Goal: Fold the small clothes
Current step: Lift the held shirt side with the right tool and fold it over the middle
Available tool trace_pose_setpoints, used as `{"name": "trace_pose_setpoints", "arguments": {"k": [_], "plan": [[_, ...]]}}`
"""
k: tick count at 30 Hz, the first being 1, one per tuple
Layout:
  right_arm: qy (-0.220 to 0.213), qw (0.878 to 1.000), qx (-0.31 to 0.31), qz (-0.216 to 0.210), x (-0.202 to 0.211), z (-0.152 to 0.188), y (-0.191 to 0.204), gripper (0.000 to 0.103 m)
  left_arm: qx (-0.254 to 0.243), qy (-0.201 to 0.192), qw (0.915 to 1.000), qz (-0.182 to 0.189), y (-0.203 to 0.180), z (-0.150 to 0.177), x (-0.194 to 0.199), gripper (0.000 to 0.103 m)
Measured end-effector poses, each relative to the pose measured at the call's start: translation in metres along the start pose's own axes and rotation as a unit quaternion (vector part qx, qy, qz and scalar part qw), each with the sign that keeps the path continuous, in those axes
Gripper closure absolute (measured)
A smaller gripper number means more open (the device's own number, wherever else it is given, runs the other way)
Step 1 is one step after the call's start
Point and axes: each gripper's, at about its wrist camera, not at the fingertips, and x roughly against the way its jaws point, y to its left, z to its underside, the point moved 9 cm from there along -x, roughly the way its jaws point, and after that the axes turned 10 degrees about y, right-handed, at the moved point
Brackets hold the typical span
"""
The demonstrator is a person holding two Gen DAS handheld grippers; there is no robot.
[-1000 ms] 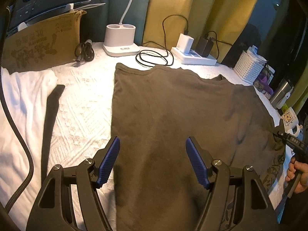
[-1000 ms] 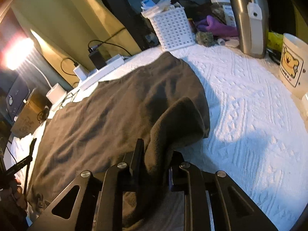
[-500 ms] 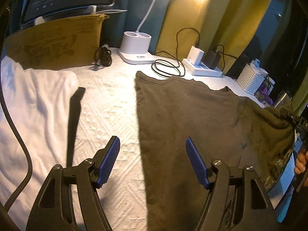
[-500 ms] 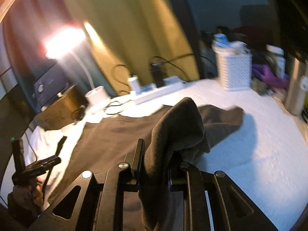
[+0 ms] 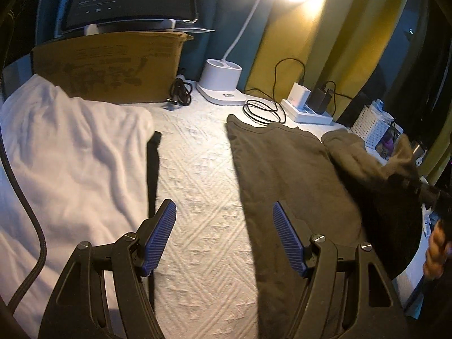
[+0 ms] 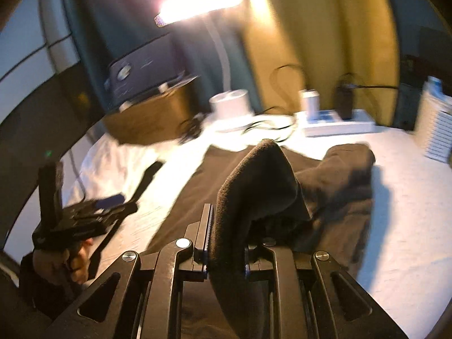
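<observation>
Your right gripper (image 6: 226, 243) is clamped on a lifted fold of the dark shirt (image 5: 285, 175); your left gripper (image 5: 224, 240) hangs with its jaws spread, holding nothing.

In your left wrist view the shirt lies flat on the white textured bench (image 5: 197, 197) from 12 to 3 o'clock of the left gripper, its right side raised and draped toward 3 o'clock. A white cloth (image 5: 70, 155) lies at 9 to 10 o'clock. At 12 o'clock, past the shirt's far edge, stand a white lamp base (image 5: 223, 84) and a power strip (image 5: 306, 111); a cardboard box (image 5: 113, 67) sits at 11 o'clock.
</observation>
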Motion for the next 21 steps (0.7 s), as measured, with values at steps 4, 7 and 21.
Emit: {"name": "trace_pose_setpoints", "arguments": {"k": [4,7,21], "plan": [[0.025,0.999,0.024,-0.02,-0.024,0.01,0.034,0.086,0.002,-0.003,1.0,0.001,0.007,0.003,0.004,0.032],[0.043,0.998,0.033,-0.031,-0.041,0.017,0.051,0.087,0.004,-0.006,1.0,0.002,0.012,0.006,0.008,0.032],[0.123,0.987,0.1,-0.025,-0.087,0.07,0.103,0.087,0.003,-0.012,0.9999,-0.002,0.018,0.009,0.022,0.032]]}}
